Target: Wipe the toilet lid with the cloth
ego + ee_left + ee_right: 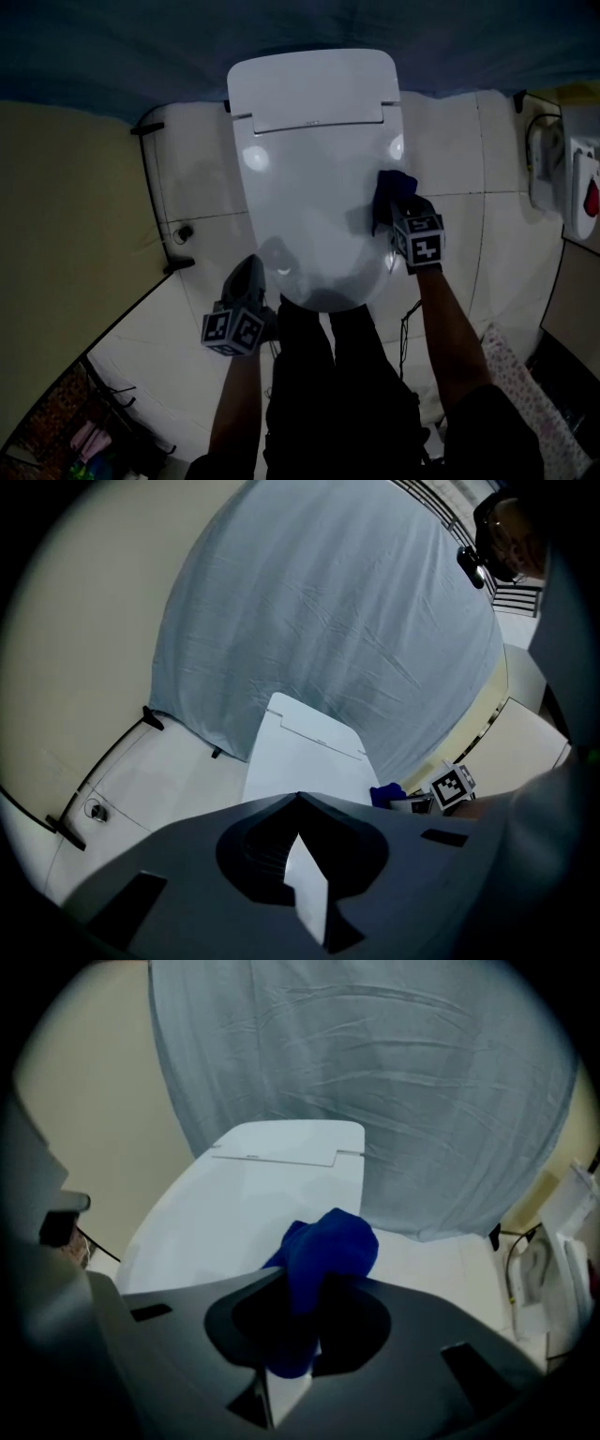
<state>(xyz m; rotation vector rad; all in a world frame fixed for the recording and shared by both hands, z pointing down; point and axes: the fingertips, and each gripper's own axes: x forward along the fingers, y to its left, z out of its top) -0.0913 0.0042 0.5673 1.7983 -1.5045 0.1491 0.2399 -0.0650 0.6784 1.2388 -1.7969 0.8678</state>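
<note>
Blue cloth (328, 1241) in right hand-held gripper (317, 1283); head view: on toilet lid (314, 187)

The floor (187, 314) is pale tile with square joints, meeting a yellowish wall on the left. A white toilet (314, 89) stands on it with its glossy lid (314, 187) closed. A dark blue cloth (386, 192) sits at the lid's right edge, pinched in the right gripper (396, 217). A thin black cable (154, 187) runs over the tiles left of the toilet. A patterned mat (520, 380) lies at the lower right.
</note>
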